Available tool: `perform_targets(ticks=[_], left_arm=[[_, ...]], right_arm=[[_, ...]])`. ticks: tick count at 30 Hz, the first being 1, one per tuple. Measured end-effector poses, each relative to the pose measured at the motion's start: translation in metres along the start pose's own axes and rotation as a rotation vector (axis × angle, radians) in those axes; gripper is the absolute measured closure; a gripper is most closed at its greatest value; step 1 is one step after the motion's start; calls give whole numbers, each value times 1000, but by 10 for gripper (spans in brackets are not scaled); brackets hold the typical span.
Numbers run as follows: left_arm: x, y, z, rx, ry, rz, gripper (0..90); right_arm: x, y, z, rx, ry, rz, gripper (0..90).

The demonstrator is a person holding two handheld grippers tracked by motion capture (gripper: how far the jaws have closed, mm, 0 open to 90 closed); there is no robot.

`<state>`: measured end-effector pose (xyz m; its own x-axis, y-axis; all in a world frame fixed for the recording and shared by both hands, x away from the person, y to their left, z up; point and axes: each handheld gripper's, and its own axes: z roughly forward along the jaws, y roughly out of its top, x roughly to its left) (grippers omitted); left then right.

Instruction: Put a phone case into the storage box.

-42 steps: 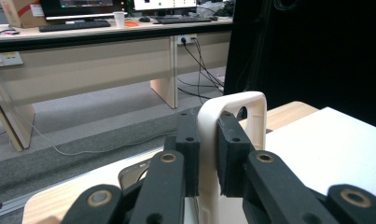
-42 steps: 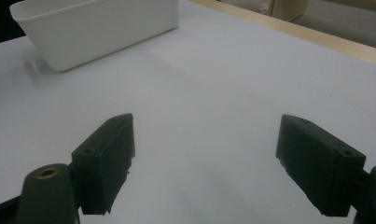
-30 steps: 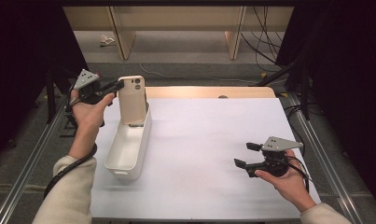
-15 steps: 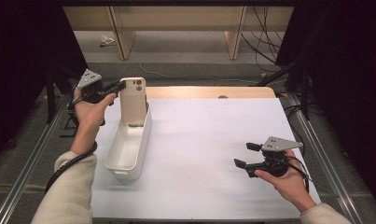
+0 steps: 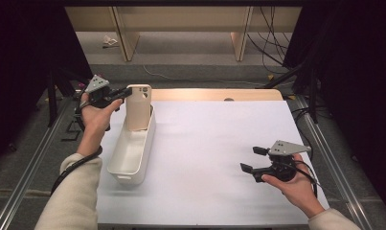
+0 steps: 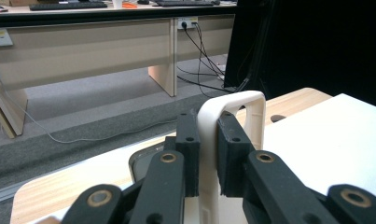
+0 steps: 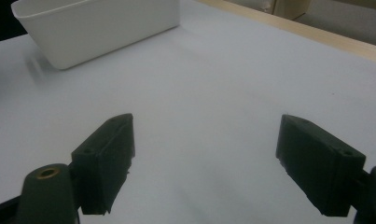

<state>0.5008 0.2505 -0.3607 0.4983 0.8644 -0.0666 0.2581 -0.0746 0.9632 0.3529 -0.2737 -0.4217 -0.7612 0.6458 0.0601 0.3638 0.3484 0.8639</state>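
Your left gripper [image 5: 126, 94] is clamped on the beige phone case [image 5: 139, 106], which stands upright, long axis vertical, camera cutout at the top. Its lower end sits inside the white bin [image 5: 132, 148], hidden by the wall. Your right gripper [image 5: 252, 159] hovers wide open, holding nothing, over the counter [image 5: 219, 143], well apart.

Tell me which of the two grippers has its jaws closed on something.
The left gripper: its jaws pinch the cream phone case, while the right gripper is open.
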Motion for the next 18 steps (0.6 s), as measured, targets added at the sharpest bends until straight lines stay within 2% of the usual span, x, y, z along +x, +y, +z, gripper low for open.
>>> perform_targets(ticks=[8, 18], left_arm=[[3, -7, 6, 21, -8, -2, 806], [11, -21, 17, 65, -9, -29, 805]], right_arm=[[0, 0, 0, 2, 1, -1, 203], [0, -1, 1, 5, 5, 1, 203]])
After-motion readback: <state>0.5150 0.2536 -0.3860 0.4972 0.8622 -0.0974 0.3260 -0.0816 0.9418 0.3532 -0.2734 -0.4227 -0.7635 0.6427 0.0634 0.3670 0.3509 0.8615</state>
